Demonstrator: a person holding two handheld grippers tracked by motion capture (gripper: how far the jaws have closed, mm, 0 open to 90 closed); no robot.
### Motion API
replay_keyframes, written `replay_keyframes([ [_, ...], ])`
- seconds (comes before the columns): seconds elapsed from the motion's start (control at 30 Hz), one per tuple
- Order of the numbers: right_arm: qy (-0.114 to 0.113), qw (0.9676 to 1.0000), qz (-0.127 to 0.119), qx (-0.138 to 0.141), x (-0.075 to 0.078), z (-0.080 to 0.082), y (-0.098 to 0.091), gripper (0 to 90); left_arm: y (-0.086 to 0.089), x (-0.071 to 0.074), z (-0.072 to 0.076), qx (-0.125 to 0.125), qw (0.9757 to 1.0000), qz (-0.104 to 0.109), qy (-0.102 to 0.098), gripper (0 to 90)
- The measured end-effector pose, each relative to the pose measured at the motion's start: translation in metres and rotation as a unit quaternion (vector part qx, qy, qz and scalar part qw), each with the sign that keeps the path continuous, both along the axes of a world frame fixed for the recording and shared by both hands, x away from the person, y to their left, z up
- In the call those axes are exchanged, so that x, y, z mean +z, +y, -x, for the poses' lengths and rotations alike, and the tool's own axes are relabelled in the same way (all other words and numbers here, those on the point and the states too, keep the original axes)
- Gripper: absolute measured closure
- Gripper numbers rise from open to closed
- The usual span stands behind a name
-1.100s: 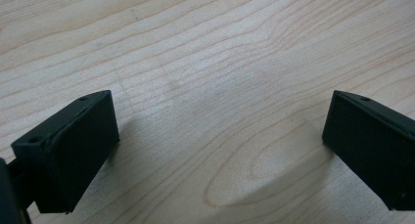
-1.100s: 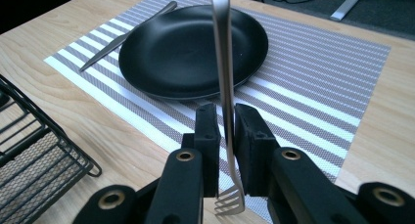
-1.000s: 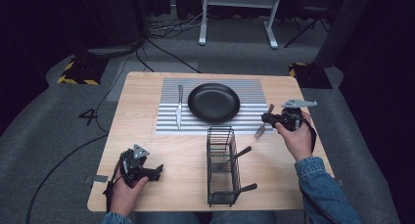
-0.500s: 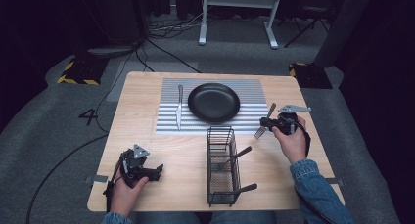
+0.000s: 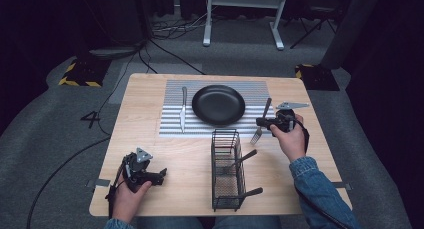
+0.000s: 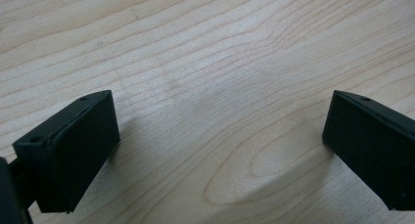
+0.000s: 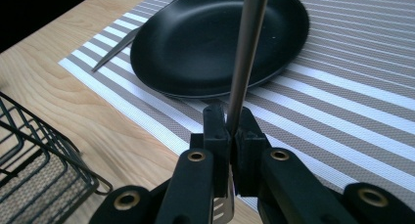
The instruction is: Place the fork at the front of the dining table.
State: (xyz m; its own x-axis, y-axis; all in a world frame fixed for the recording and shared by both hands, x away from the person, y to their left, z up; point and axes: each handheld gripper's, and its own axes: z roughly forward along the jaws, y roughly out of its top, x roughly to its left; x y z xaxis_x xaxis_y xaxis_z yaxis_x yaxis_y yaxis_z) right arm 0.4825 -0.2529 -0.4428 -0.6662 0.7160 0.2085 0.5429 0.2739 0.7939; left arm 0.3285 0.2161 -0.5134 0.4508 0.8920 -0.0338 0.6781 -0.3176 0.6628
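A single marking reads — the numeral "4" [image 5: 93, 118] — on the grey floor left of the table.

The table [image 5: 150, 114] is pale wood with a flowing grain. On it lies a placemat [image 5: 175, 129] striped grey and white, the stripes running across it. The plate [image 5: 218, 105] on the mat is plain black with a dull sheen. The knife [image 5: 183, 109] is silver-grey, and so is the fork [image 7: 244, 57], its handle a brushed steel colour. The wire basket [image 5: 226, 170] is black with a beige woven base. The right gripper [image 7: 229, 136] is black with brass-coloured rivets; the left gripper [image 6: 215, 150] has plain black blocks. The sleeve [image 5: 320, 194] is blue denim. The floor is grey carpet.
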Motion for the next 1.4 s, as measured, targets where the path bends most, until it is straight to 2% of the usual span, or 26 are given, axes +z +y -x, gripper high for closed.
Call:
replay_keyframes([
  [0.33,0.022,0.9994,-0.027,0.008,-0.016,-0.015,0.001,85.6,0.000,0.000,0.000,0.000,1.0000,0.000,-0.001,0.5],
  [0.5,0.019,0.9996,-0.019,0.000,-0.019,-0.018,-0.004,79.5,0.000,0.000,0.000,0.000,1.0000,0.000,-0.001,0.5],
  [0.57,0.011,0.9998,-0.017,-0.007,-0.019,-0.018,-0.008,77.0,0.000,0.000,0.000,0.000,1.0000,0.000,0.000,0.5],
  [0.7,0.008,0.9997,-0.016,-0.019,-0.020,-0.020,-0.017,76.4,0.000,0.000,0.000,0.000,1.0000,0.000,0.000,0.5],
  [0.93,0.031,0.9985,-0.024,-0.038,-0.033,-0.025,-0.027,74.5,0.000,0.000,0.000,0.000,1.0000,0.000,0.000,0.5],
  [1.1,0.044,0.9976,-0.018,-0.050,-0.042,-0.031,-0.032,68.9,0.000,0.000,0.000,0.000,1.0000,0.000,-0.001,0.5],
  [1.4,0.057,0.9960,-0.018,-0.066,-0.052,-0.033,-0.039,67.0,0.000,0.000,0.000,0.000,1.0000,0.000,0.000,0.5],
])
